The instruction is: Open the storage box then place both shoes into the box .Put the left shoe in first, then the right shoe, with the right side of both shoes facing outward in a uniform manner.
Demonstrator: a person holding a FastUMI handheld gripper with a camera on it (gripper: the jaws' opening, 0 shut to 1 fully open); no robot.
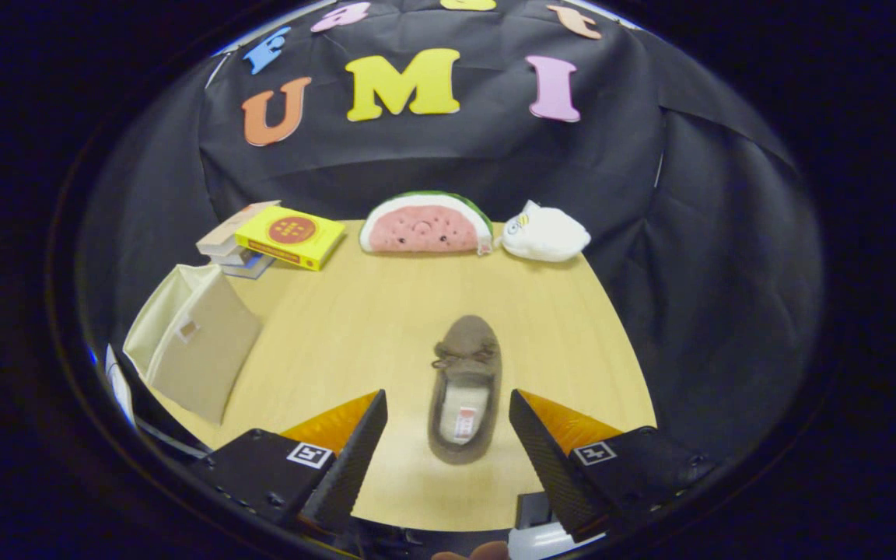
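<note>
Shoe (464, 389) lies on the desk (572, 327) between the claw's (448, 416) wide-spread fingers, heel nearest, long axis running straight ahead.

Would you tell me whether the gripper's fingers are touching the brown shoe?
Apart. The gripper view shows bare table on both sides between the open gripper and the shoe.

Gripper (448, 404) held level, two fingers (355, 459) spread wide apart, gripping nothing, a fingertip of the holding hand (471, 553) just behind them
</note>
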